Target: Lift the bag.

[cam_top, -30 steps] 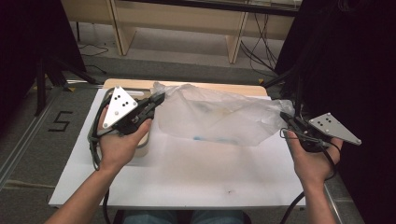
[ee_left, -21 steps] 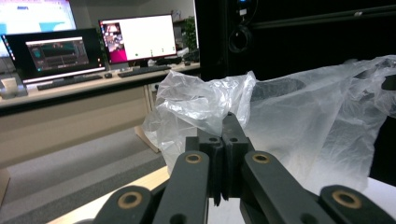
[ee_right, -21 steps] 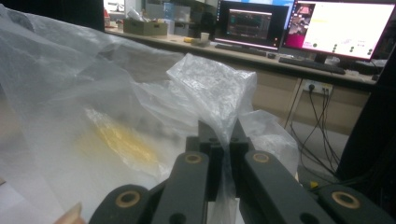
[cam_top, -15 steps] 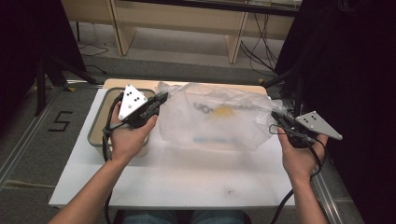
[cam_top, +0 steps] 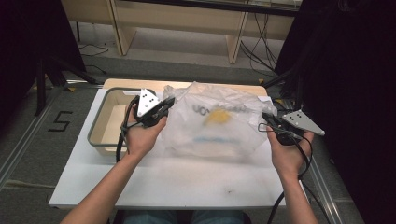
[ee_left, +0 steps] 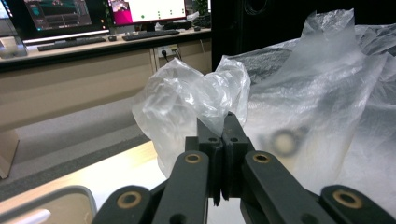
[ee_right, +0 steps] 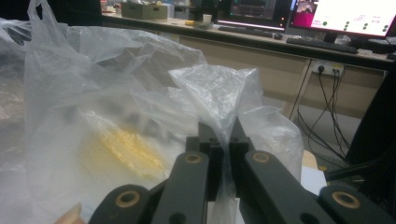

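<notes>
Work in hand: a clear plastic bag [cam_top: 215, 123] is held stretched between the left gripper [cam_top: 164, 105] and the right gripper [cam_top: 267, 117], over the middle of the white desk [cam_top: 177, 182].
Left jaws: clamped on a bunched corner of the bag [ee_left: 196, 100], film pinched between the pads.
Right jaws: clamped on the opposite bunched corner [ee_right: 219, 88], film squeezed between them.
Done: both corners are gripped and the bag is spread wide, its lower part on or close to the desk.
Left: judging by the pose, laying it flat or folding it; neither is finished.
Nearby: a grey tray [cam_top: 103, 119] sits beside the left hand [cam_top: 140, 137].
Hard to make out: black lettering, a yellow patch and a blue line show blurred through the film, possibly print rather than contents.
</notes>
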The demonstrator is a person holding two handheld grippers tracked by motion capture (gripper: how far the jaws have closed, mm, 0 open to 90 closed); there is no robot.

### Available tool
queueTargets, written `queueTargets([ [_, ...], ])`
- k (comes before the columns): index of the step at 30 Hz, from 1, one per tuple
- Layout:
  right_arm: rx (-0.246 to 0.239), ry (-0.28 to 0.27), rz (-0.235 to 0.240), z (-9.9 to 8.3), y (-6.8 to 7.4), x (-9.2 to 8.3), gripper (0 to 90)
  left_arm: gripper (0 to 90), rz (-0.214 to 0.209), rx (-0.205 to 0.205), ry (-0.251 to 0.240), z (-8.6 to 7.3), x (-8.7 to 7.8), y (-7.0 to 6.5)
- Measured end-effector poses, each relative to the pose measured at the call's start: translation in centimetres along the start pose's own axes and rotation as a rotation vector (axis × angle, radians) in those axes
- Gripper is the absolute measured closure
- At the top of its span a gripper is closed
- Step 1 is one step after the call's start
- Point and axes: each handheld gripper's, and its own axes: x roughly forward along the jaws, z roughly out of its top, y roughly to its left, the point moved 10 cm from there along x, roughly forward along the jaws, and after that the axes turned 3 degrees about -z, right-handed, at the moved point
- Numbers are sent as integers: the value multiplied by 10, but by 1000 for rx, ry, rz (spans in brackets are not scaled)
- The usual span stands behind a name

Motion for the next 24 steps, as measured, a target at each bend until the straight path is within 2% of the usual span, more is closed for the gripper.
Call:
queueTargets([
  [10, 28, 50, -2, -19, -4, 14, 900, 890, 21, -23, 32, -19, 15, 6],
  [14, 42, 82, 11, -30, -5, 20, 900, 889, 31, -21, 55, -29, 21, 9],
  [20, 106, 143, 43, -50, -8, 29, 900, 888, 34, -40, 98, -46, 28, 13],
  [24, 108, 178, 51, -61, -7, 33, 900, 886, 41, -41, 120, -55, 30, 16],
])
